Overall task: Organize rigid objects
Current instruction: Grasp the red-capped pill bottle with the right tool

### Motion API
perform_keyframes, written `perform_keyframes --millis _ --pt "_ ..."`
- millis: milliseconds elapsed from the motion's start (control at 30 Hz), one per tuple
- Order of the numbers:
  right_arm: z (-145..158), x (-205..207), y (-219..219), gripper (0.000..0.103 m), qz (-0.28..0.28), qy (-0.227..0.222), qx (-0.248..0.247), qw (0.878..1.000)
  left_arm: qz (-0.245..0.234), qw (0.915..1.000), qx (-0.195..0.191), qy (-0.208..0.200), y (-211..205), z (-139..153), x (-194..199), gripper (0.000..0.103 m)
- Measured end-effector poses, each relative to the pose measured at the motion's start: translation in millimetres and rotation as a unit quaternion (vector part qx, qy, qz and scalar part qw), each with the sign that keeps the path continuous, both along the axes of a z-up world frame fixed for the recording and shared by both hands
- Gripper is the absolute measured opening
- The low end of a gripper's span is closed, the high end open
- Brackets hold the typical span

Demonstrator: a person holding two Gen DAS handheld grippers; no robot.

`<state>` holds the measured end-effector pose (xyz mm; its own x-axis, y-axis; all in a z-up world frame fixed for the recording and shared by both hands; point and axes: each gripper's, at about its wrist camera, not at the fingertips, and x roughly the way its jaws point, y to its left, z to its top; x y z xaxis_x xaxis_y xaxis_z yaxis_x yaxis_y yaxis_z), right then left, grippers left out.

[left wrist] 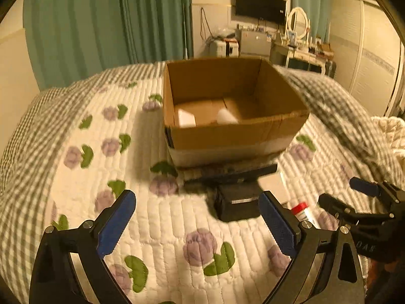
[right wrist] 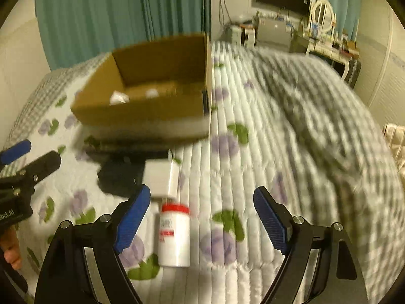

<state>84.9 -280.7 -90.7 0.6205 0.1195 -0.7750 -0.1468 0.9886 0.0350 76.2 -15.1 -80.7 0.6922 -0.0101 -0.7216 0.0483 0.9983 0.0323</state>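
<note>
Our right gripper (right wrist: 201, 211) and left gripper (left wrist: 197, 219) hover, jaws spread and empty, over the bed (right wrist: 253, 152). We judge the white bottle (right wrist: 174, 238) light, stiff, slippery; best pinched mid-body, bound for the box (right wrist: 141, 111).

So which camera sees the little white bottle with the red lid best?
The right wrist view. There the white bottle lies in full sight on the quilt, between the open right gripper's fingers, red cap and label showing. The left wrist view catches only its cap end, peeking past the left gripper's finger.
</note>
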Motion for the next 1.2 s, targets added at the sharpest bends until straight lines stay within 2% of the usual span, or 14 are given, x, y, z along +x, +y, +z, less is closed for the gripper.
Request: perform_keyframes --millis 200,267,333,467,533,733,933,1200 --pt "-38.3 -5.9 12.2 0.081 0.038 0.040 -0.011 0.998 -0.008 0.9996 0.016 0.023 -9.1 -25.3 -1.6 0.099" --pt "-48.9 -5.9 17.6 0.072 0.051 0.056 -0.013 0.997 -0.011 0.9994 0.018 0.027 -11.1 -29.3 -1.1 0.099" --pt "-58.4 -4.8 22.3 0.059 0.063 0.071 -0.019 0.995 -0.011 0.9993 0.019 0.029 -11.8 -31.5 0.3 0.099" --pt "-68.0 -4.4 26.0 0.052 0.074 0.078 -0.029 0.994 -0.015 0.9992 0.017 0.033 -14.8 -36.8 2.0 0.099" --pt "-66.3 -6.6 27.3 0.036 0.082 0.075 -0.033 0.993 -0.015 0.9992 0.016 0.035 -16.8 -38.5 2.3 0.099" --pt "-44.0 -3.1 17.4 0.036 0.064 0.053 -0.018 0.996 -0.024 0.9990 0.011 0.037 -24.1 -42.9 5.6 0.099" --pt "-16.7 28.2 4.4 0.036 0.037 0.019 -0.021 0.999 -0.019 0.9988 -0.010 0.045 -29.2 -52.5 18.9 0.099" --pt "-12.6 52.4 -10.6 0.036 0.019 0.016 -0.010 1.000 -0.011 0.9965 -0.041 0.072 -42.3 -69.2 47.9 0.099"
